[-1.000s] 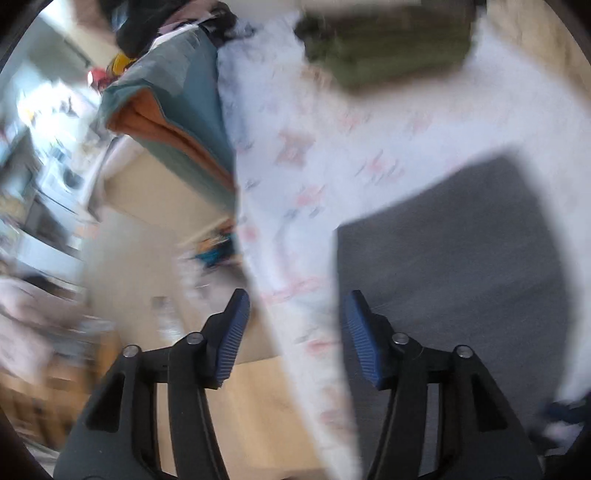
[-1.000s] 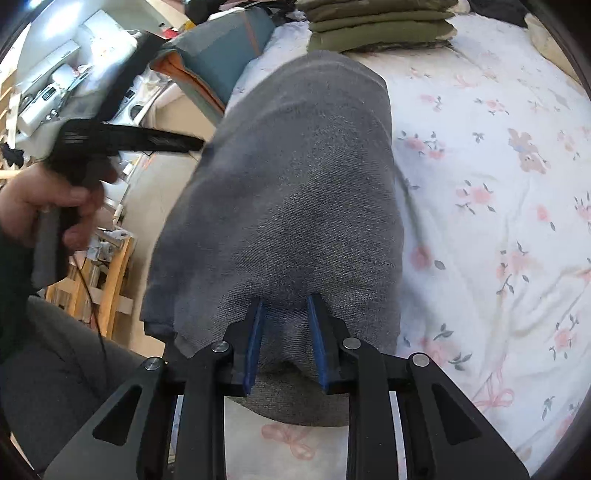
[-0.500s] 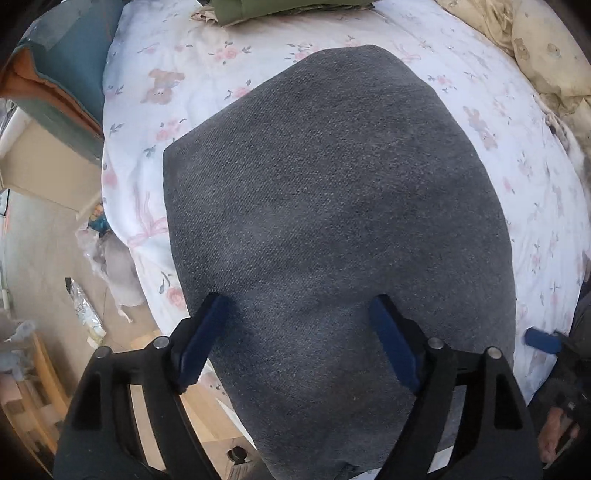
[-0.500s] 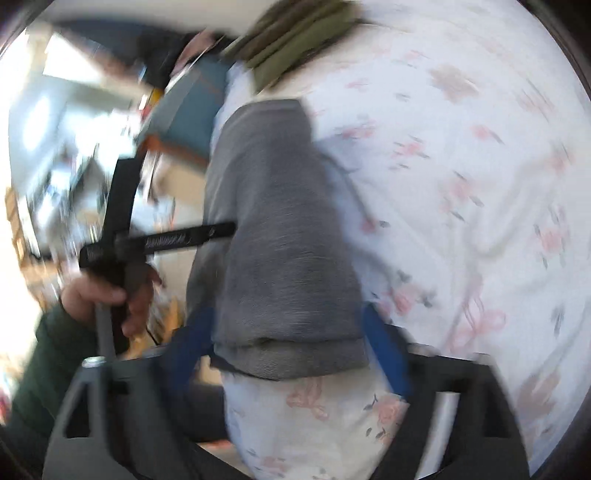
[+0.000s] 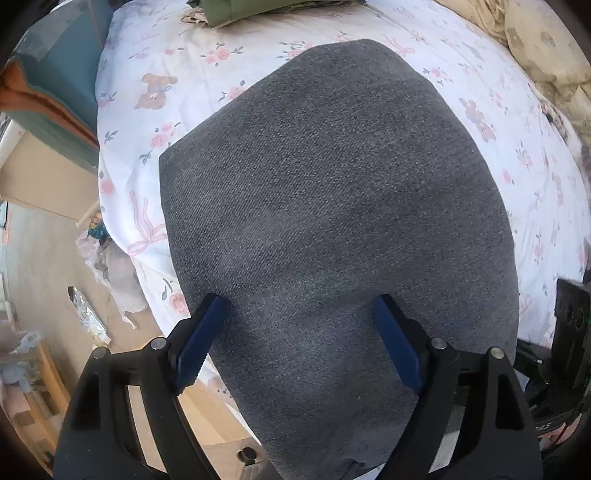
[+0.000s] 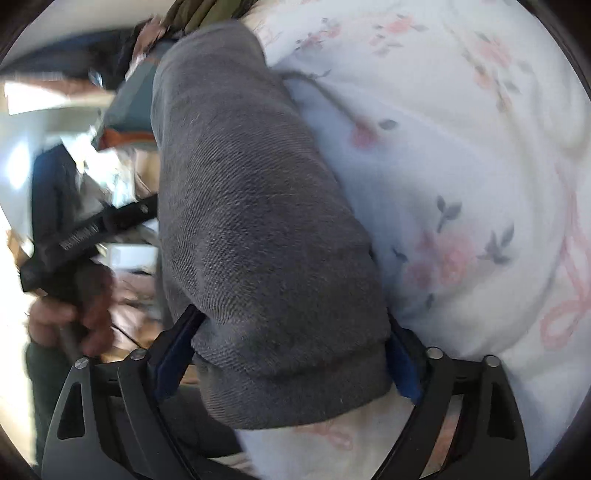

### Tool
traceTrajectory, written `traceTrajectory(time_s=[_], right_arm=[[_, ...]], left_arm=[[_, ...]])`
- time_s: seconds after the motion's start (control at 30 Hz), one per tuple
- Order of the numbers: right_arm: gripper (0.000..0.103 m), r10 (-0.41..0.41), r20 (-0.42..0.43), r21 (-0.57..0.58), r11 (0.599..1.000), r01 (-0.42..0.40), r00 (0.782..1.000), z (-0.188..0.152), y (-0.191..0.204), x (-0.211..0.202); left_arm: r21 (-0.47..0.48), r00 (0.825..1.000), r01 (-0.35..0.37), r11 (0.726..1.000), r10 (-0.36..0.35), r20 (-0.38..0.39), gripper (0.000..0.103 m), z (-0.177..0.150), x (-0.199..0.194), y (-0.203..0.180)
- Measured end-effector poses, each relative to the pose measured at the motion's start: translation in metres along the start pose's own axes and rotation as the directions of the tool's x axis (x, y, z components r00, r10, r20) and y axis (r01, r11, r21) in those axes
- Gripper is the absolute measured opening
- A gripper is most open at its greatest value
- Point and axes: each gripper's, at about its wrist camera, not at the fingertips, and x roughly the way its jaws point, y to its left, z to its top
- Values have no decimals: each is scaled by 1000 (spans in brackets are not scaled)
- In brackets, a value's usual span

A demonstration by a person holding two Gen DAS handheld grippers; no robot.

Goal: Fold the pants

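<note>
The dark grey pants [image 5: 332,206] lie folded flat on the floral bed sheet [image 5: 155,122], near the bed's edge. My left gripper [image 5: 297,321] is open, its blue-padded fingers spread wide just over the near part of the pants. In the right wrist view the pants [image 6: 258,229] run away from me as a thick folded stack. My right gripper [image 6: 291,332] is open, its fingers straddling the near end of the stack, low against the sheet [image 6: 461,184]. The left hand and its gripper handle [image 6: 85,236] show at the left.
A stack of folded olive-green clothes [image 5: 273,11] lies at the far end of the bed. A teal and orange blanket [image 5: 48,92] hangs at the left. Cream bedding [image 5: 546,55] sits at the far right. Floor with clutter [image 5: 92,295] lies left of the bed.
My right gripper has opened, let go of the pants' end and dropped low beside it. My left gripper swung from the bed's edge to over the pants and spread wide.
</note>
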Motion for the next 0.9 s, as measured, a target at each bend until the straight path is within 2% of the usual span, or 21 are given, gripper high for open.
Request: traceTrajectory(time_s=[0.13,0.2,0.27,0.33,0.5,0.6,0.67,0.7,0.73,0.77,0.83,0.9], right_arm=[[67,-37,34,9,999,37,999,2,9,-8],[54,-13,49,1,1000,13,999,0,15,-19],[46,10,57,-33,999,-8,998,4,27,-33],[41,30,64,-80,997,-25,997,14,38,-48],[39,24,139,-156,988,-2,990,67,48,-92],[38,4,185,-196,980,33,983,107,40,-113],[39,-27,205,-183,981,66,978,139,15,-117],[39,-41,193,-151,986,71,980,146,-5,-117],[40,-45,158,-79,995,58,986,156,-29,-110],[42,-41,132,-20,999,44,990,159,-47,-105],[51,-40,137,50,998,33,990,157,-68,-103],[60,-21,178,95,995,4,984,143,-78,-110]], left_arm=[[12,1000,-19,1000,19,-11,82,5,-1,-3],[22,999,-36,999,36,-3,82,7,-4,-7],[26,999,-47,999,46,15,81,7,-8,-9],[-2,999,-19,1000,19,34,79,9,-13,-7],[-53,990,130,990,-126,66,78,14,-20,-5],[-54,963,260,964,-255,85,78,19,-26,-12],[-75,935,341,937,-329,136,78,23,-37,-13],[-83,914,382,920,-363,182,78,25,-46,-12],[-89,907,384,919,-357,223,80,29,-53,-10],[-100,910,359,928,-323,261,80,31,-58,-8],[-151,926,272,950,-216,309,88,37,-61,2],[-216,945,207,954,-138,296,89,44,-50,14]])
